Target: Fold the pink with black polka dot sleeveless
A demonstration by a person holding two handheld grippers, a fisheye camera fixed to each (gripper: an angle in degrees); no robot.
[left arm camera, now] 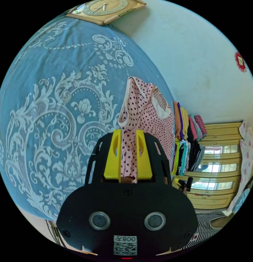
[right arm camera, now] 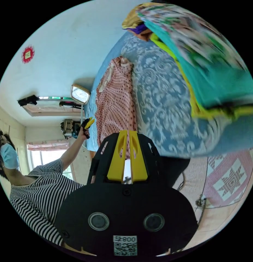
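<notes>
The pink sleeveless top with black polka dots (left arm camera: 148, 109) lies spread on a blue bed sheet with a white pattern (left arm camera: 50, 95). My left gripper (left arm camera: 128, 132) is shut on a bunched edge of it, and cloth fills the gap between the yellow jaws. In the right gripper view the top (right arm camera: 112, 101) stretches away along the bed (right arm camera: 164, 103). There my right gripper (right arm camera: 128, 133) has its jaws almost together on the near hem. A person's hand holds the left gripper (right arm camera: 87, 123) at the top's far side edge.
Stacks of folded clothes (left arm camera: 186, 142) stand beyond the top, by a yellow cabinet (left arm camera: 214, 169). A blurred pile of teal and yellow clothes (right arm camera: 208, 62) sits on the bed. A clock (right arm camera: 80, 94) leans at the bed's end. A person in a striped shirt (right arm camera: 36, 188) stands beside it.
</notes>
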